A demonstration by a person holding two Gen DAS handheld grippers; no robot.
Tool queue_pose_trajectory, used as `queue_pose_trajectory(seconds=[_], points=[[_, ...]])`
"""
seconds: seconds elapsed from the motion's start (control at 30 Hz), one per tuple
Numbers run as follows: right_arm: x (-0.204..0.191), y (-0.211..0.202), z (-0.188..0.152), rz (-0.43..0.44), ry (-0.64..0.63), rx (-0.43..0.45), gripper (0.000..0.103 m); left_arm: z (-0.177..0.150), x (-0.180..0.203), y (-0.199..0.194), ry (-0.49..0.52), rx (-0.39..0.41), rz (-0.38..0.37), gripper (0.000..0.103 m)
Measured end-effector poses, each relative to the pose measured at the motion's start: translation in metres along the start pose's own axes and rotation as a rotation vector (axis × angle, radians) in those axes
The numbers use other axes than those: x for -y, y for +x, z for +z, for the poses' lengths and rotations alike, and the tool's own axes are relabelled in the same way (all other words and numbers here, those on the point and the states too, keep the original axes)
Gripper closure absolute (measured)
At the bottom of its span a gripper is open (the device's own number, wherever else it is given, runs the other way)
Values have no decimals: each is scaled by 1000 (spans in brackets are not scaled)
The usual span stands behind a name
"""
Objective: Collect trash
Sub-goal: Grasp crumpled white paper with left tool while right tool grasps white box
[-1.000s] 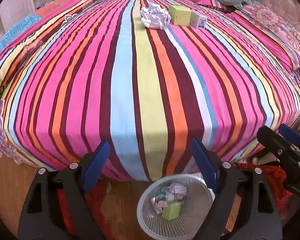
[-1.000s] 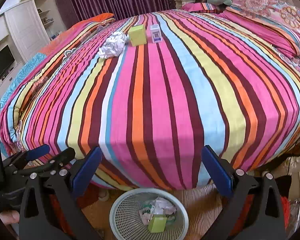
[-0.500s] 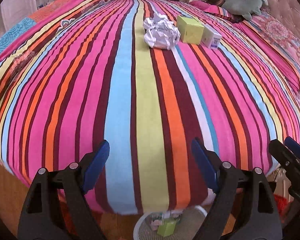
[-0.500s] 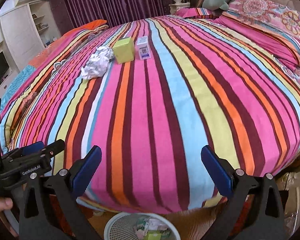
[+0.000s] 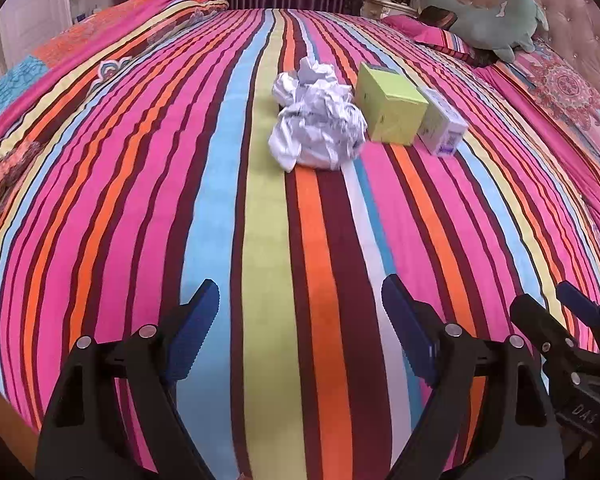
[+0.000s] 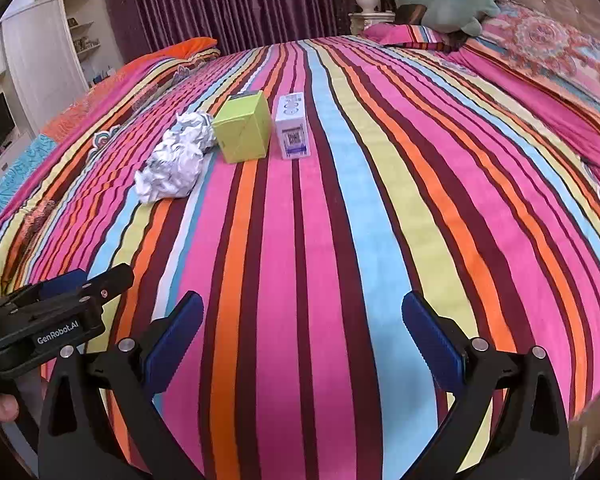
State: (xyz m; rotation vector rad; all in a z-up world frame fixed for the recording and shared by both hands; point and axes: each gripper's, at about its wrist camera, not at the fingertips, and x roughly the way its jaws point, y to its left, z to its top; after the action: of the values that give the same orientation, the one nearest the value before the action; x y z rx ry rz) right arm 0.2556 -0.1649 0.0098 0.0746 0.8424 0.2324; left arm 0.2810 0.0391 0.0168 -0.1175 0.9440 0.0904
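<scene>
Trash sits in a row near the middle of the bed (image 5: 140, 200) — a crumpled white paper ball (image 5: 318, 118), a lime-green box (image 5: 392, 110) touching it, and a small white carton (image 5: 444, 128) just beside the box. The carton lies on its side, its long axis running along the stripes, its printed end facing the foot of the bed. Both the left gripper (image 5: 296, 328) and the right gripper (image 6: 300, 340) hang open and empty over the near end of the striped cover, well short of the row. Purple curtains (image 6: 228, 0) and a green plush toy (image 5: 496, 24) lie beyond.
</scene>
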Motion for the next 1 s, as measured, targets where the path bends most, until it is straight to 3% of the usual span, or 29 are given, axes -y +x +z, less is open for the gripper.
queue_pose_trajectory(seconds=[0.6, 1.0], points=[[2, 66, 76, -31, -52, 12, 8, 79, 2, 56, -23, 20, 7, 22], [2, 99, 105, -15, -91, -1, 8, 90, 11, 71, -28, 15, -71, 22]])
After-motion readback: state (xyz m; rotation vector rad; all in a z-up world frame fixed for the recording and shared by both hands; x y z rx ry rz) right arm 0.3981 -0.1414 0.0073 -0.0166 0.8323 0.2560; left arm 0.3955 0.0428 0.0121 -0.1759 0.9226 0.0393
